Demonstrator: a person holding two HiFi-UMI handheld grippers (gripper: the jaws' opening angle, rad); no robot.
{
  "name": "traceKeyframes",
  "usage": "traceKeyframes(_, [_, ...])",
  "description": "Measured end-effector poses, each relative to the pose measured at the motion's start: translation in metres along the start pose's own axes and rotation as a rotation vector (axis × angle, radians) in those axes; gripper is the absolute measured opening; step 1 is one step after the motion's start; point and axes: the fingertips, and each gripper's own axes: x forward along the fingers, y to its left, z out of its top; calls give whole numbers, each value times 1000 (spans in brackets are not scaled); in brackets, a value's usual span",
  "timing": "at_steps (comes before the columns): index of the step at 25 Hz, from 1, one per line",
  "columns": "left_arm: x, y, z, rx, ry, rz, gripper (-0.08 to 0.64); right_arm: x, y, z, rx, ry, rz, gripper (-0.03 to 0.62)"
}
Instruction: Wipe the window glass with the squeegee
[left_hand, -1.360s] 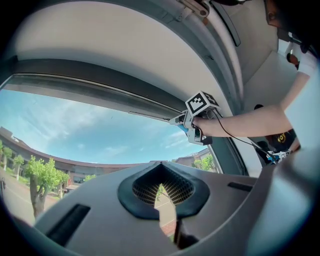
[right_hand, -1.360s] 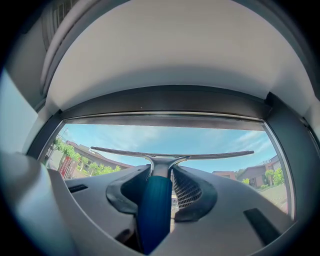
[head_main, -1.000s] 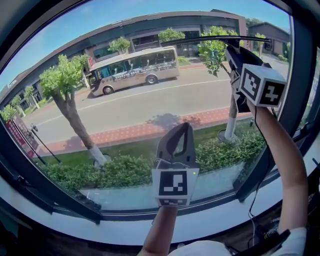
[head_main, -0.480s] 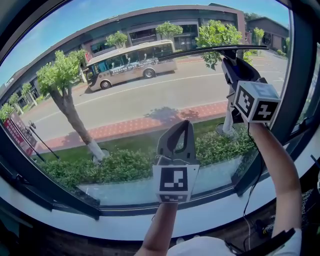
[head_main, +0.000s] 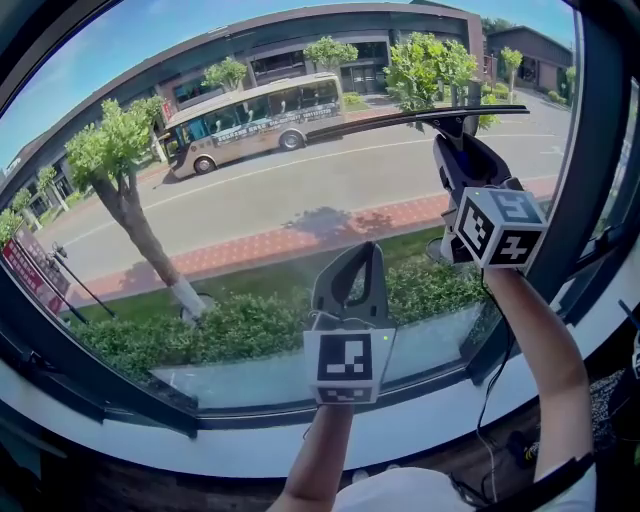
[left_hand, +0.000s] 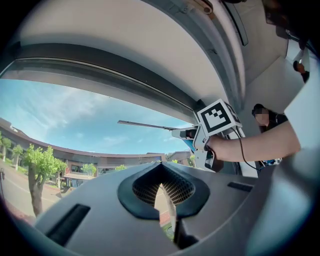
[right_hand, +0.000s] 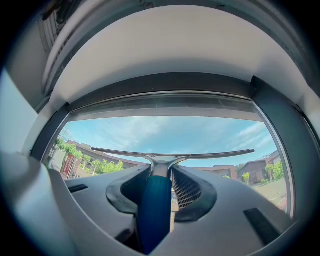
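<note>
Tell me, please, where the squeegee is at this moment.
In the head view the squeegee is at the upper right, its handle clamped in the right gripper and its blade level across the window glass, near the right window frame.

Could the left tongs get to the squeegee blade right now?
Probably yes. The left tongs are shut and empty below the squeegee, with nothing between them in front of the glass. The right tongs grip only its handle.
</note>
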Motion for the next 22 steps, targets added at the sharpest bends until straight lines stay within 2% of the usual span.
traceKeyframes(22, [-12,-5,-44,-13,92,-1,2,-41,15,-90,24,80,-9,137])
